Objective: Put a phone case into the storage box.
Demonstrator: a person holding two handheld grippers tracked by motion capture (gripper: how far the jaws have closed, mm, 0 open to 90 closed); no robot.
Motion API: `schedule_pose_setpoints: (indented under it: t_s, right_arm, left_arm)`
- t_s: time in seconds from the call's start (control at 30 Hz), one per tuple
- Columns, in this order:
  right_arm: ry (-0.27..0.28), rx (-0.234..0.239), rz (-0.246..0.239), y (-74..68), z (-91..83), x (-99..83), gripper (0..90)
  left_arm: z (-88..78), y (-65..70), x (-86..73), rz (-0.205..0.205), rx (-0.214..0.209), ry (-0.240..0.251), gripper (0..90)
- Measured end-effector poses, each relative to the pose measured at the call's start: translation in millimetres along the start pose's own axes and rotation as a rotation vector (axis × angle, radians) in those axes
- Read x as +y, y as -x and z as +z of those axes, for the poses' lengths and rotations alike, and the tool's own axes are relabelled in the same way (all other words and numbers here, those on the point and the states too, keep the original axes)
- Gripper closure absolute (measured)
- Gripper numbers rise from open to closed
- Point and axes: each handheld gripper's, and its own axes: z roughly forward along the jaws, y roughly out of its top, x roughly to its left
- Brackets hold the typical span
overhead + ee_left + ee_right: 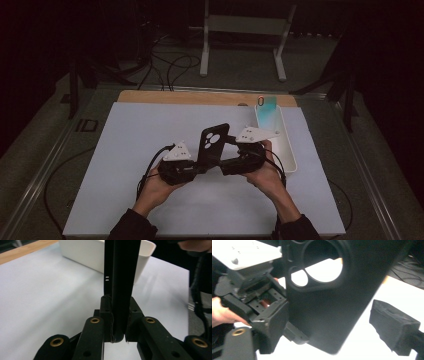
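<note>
Holding a black phone case upright over the middle of the white table mat, the person has both tools meeting at it. The left gripper is clamped on the case's lower edge: in the left gripper view the two black jaws press in from either side of the thin case, which rises straight up from between them, seen edge-on. The case's long axis runs up and slightly away toward the far side, camera cutout at the top end.

The right gripper comes in from the right, and its jaws stand apart. In the right gripper view the case's broad back sits between the two pads, the left pad just beside or touching the case's edge, the right pad clear of it with white mat showing in the gap. So the case lies directly ahead of the right tool, flat face toward its camera, and closing would likely grip it across its width.

Off to the right and farther back sits a long white tray with a teal phone lying in its far end. The right hand is the nearer one to that tray, and the case's open side probably has to be lined up with the phone's length.
</note>
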Motion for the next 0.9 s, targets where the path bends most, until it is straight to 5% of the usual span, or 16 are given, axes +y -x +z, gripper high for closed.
schedule_pose_setpoints:
  t_s: [0.3,0.67,0.9]
  right_arm:
    - [0.053,-0.086,0.072,1.0,-4.4,6.8,7.9]
    - [0.042,-0.107,0.153,-3.1,4.5,17.7,13.1]
    - [0.054,-0.117,0.169,-5.2,10.6,21.8,11.7]
  left_arm:
    - [4.2,-2.2,-2.5,-0.032,0.035,-0.012,80.4]
    - [13.6,0.9,-5.2,-0.042,0.035,-0.038,80.5]
    - [15.3,4.6,-3.6,-0.053,0.010,-0.006,80.6]
